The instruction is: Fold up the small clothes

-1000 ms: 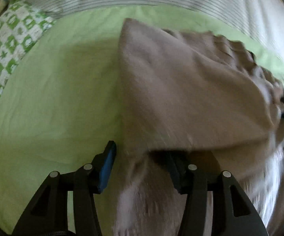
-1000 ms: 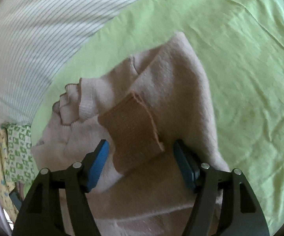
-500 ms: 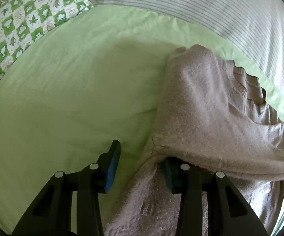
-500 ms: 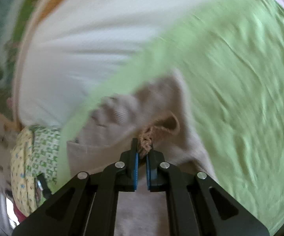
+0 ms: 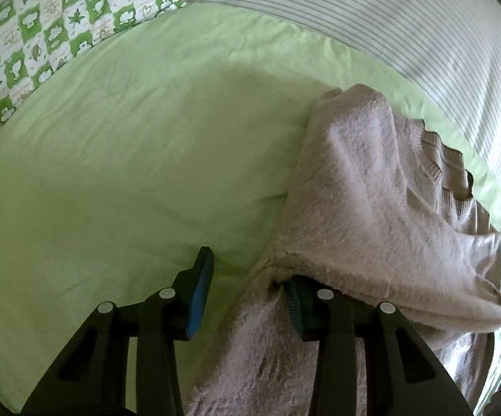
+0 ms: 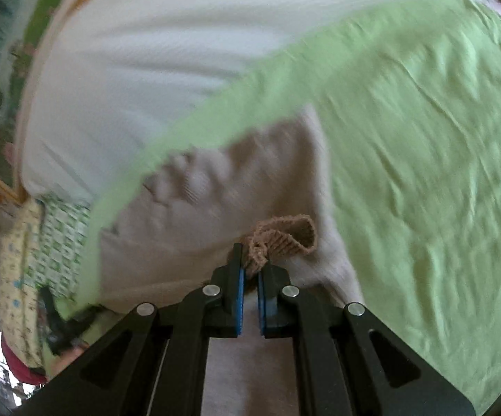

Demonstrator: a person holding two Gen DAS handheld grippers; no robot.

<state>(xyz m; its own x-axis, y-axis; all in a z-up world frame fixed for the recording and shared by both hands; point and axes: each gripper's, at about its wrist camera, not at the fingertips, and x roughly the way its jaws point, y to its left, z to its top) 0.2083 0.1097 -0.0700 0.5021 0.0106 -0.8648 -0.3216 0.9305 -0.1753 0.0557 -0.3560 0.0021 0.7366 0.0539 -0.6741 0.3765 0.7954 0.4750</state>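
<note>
A small fuzzy beige sweater (image 5: 372,208) lies on the light green sheet (image 5: 118,159). My left gripper (image 5: 247,294) is open at the sweater's left edge; its right finger is tucked under a folded-over layer, its left finger rests over bare sheet. In the right wrist view the sweater (image 6: 250,180) lies ahead, blurred. My right gripper (image 6: 250,277) is shut on the sweater's brown ribbed cuff (image 6: 281,239) and holds it bunched above the body of the sweater.
A white striped cover (image 5: 372,17) lies past the sheet's far edge. A green and white patterned cloth (image 5: 42,27) sits at the far left. The right wrist view shows the white cover (image 6: 153,55) and wide green sheet (image 6: 424,159) to the right.
My right gripper closed on the brown cuff and lifted it. My left gripper shifted left along the sweater's edge, staying open.
</note>
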